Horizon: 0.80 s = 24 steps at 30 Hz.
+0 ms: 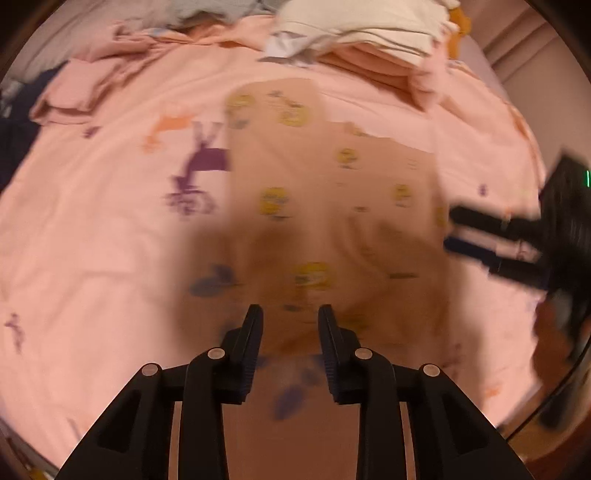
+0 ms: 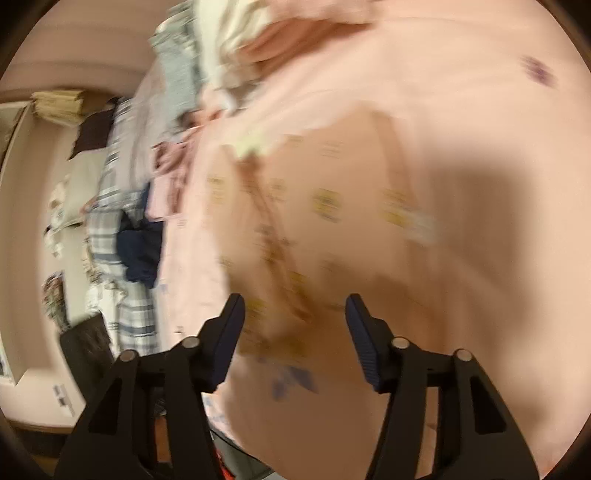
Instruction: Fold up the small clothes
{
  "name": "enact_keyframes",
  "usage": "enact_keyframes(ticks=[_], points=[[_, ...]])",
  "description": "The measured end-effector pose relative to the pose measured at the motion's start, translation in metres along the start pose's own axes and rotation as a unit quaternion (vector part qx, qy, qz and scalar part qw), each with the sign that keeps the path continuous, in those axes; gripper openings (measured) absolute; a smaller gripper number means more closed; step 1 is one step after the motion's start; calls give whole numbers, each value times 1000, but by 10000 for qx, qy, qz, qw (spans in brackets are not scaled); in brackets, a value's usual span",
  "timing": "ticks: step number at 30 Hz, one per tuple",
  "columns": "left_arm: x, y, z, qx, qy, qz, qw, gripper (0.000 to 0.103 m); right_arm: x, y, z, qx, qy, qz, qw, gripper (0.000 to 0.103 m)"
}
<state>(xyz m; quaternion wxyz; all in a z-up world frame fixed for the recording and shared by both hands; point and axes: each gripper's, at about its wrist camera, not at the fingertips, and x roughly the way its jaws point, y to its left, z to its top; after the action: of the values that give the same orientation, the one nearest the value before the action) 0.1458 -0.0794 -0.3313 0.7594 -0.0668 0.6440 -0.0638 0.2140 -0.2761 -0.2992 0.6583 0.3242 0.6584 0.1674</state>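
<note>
A small peach garment with yellow cartoon prints (image 1: 325,192) lies flat on the pink bedsheet (image 1: 110,229). It also shows in the right wrist view (image 2: 317,229). My left gripper (image 1: 290,314) is open and empty, above the garment's near edge. My right gripper (image 2: 293,302) is open and empty, over the garment's near part. In the left wrist view the right gripper (image 1: 448,229) sits at the garment's right edge, jaws apart. Both views are blurred by motion.
A cream and pink pile of folded cloth (image 1: 369,33) lies at the far side of the bed. A folded pink piece (image 1: 70,99) and dark blue cloth (image 1: 14,133) lie far left. Checked and navy cloth (image 2: 129,243) lie at the bed's edge.
</note>
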Motion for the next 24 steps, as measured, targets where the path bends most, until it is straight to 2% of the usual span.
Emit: enact_keyframes(ticks=[2, 6, 9, 10, 12, 13, 14, 15, 19, 20, 22, 24], points=[[1, 11, 0, -90, 25, 21, 10000, 28, 22, 15, 20, -53, 190, 76, 9998, 60], [3, 28, -10, -360, -150, 29, 9992, 29, 76, 35, 53, -169, 771, -93, 9968, 61], [14, 38, -19, -594, -7, -276, 9979, 31, 112, 30, 62, -300, 1044, -705, 9916, 61], [19, 43, -23, -632, 93, -311, 9975, 31, 117, 26, 61, -136, 1007, -614, 9929, 61], [27, 50, -31, -693, 235, -194, 9971, 31, 111, 29, 55, -28, 759, -263, 9968, 30], [30, 53, -34, -714, 291, -135, 9969, 31, 112, 34, 52, -139, 802, -153, 9966, 18], [32, 56, -37, -709, 328, -88, 9969, 31, 111, 39, 49, -240, 758, -280, 9964, 13], [31, 58, -38, -698, 330, -59, 9970, 31, 107, 44, 47, -308, 670, -352, 9967, 12], [23, 55, -34, -710, 117, -66, 9974, 31, 84, 54, 42, -291, 466, 240, 9982, 9], [22, 48, -31, -626, 66, -141, 9979, 31, 79, 57, 40, -283, 371, 249, 9986, 9], [24, 31, -28, -206, 20, -168, 9996, 31, 64, 59, 34, -323, 170, 243, 9990, 8], [30, 8, -24, 269, 11, 169, 9995, 31, 51, 52, 33, -221, 38, 230, 9995, 8]])
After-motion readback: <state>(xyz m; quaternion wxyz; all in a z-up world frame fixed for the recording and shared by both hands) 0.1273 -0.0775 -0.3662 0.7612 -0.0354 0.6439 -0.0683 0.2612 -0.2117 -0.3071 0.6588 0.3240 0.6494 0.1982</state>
